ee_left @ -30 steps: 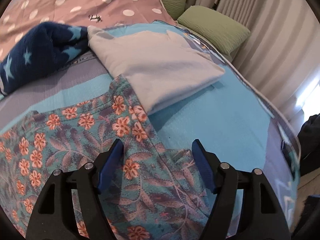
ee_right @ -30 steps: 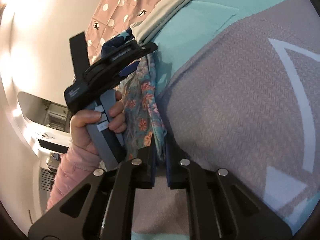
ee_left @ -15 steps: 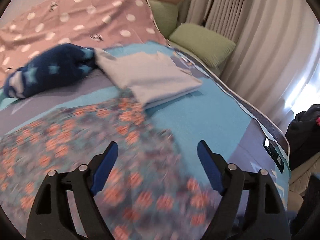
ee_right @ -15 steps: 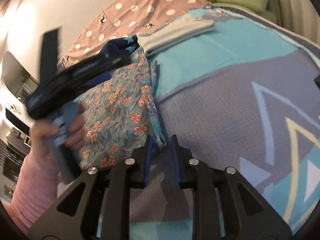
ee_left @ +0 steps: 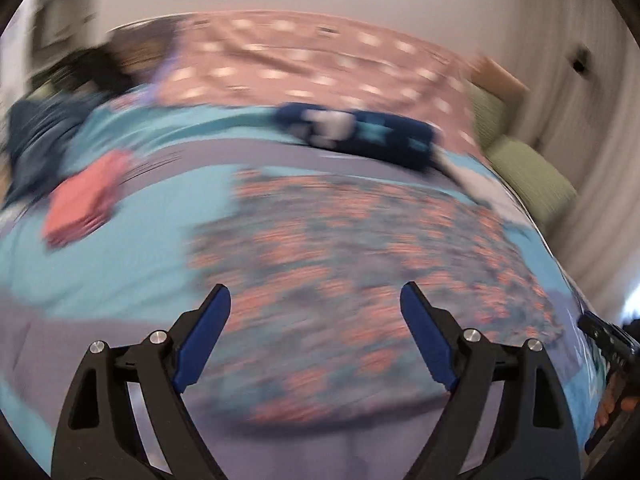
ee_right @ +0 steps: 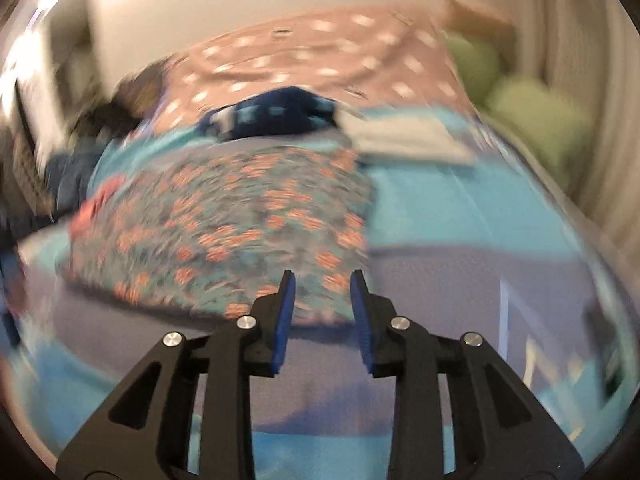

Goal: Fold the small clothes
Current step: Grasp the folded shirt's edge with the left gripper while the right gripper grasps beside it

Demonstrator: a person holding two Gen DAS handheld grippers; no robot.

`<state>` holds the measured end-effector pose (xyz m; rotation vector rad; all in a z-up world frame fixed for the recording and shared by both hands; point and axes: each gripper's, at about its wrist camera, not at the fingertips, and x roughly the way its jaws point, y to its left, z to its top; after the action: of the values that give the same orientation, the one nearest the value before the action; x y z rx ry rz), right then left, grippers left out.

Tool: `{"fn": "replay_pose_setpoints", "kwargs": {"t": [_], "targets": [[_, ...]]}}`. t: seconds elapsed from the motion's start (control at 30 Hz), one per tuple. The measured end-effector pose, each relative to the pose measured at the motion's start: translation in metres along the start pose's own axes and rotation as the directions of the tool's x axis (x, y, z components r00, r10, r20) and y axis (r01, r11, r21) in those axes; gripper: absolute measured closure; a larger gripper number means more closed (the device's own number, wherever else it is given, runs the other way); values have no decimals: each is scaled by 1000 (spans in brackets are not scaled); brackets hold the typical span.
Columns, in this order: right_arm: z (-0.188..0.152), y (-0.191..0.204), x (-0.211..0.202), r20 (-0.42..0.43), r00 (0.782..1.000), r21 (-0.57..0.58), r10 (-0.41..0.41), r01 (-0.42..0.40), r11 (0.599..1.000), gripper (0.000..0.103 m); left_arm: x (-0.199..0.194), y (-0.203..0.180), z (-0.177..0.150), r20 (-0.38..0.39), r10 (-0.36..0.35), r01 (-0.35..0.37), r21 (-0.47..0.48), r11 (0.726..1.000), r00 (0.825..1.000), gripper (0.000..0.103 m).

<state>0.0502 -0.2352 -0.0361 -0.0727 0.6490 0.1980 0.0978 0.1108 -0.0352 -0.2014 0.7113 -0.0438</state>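
Note:
A teal floral garment with orange flowers [ee_left: 360, 264] lies spread flat on the blue and grey bedspread [ee_left: 132, 224]; it also shows in the right wrist view [ee_right: 240, 232]. Both views are motion-blurred. My left gripper [ee_left: 316, 320] is wide open and empty, held above the garment's near edge. My right gripper [ee_right: 322, 304] is open with a narrow gap and empty, just in front of the garment's near right corner. The right gripper also shows at the left wrist view's right edge [ee_left: 608, 344].
A folded white cloth [ee_right: 404, 136] and a navy star-patterned garment [ee_left: 360, 132] lie behind the floral one. A folded pink piece [ee_left: 86, 200] lies to the left. A pink dotted blanket [ee_left: 320, 60] and green pillows [ee_right: 536, 116] sit at the back, curtains on the right.
My right gripper has let go of the floral garment's edge and opened a little. Both grippers pulled back and swung, so the garment now lies flat in front of them.

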Motion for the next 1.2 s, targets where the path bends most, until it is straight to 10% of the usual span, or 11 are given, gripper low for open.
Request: {"fn": "replay_pose_setpoints", "kwargs": {"t": [0.23, 0.57, 0.73, 0.87, 1.13, 1.2], "targets": [[11, 133, 13, 20, 973, -372, 229, -206, 905, 55, -35, 89, -38, 15, 35, -33, -153, 988, 999, 16], [5, 269, 53, -36, 954, -639, 298, -251, 727, 44, -32, 121, -68, 18, -41, 44, -201, 979, 999, 17], [8, 284, 71, -92, 954, -643, 284, -275, 715, 36, -25, 128, -66, 7, -159, 157, -188, 970, 987, 58], [17, 273, 77, -114, 962, -606, 247, -265, 750, 33, -19, 113, -60, 18, -326, 326, -66, 943, 945, 67], [29, 243, 75, -123, 979, -518, 165, -205, 830, 29, 19, 79, -46, -192, -483, 515, 184, 837, 854, 67], [29, 243, 73, -120, 979, -519, 166, -204, 830, 28, 31, 89, -43, -225, -526, 560, 129, 818, 820, 92]]}}
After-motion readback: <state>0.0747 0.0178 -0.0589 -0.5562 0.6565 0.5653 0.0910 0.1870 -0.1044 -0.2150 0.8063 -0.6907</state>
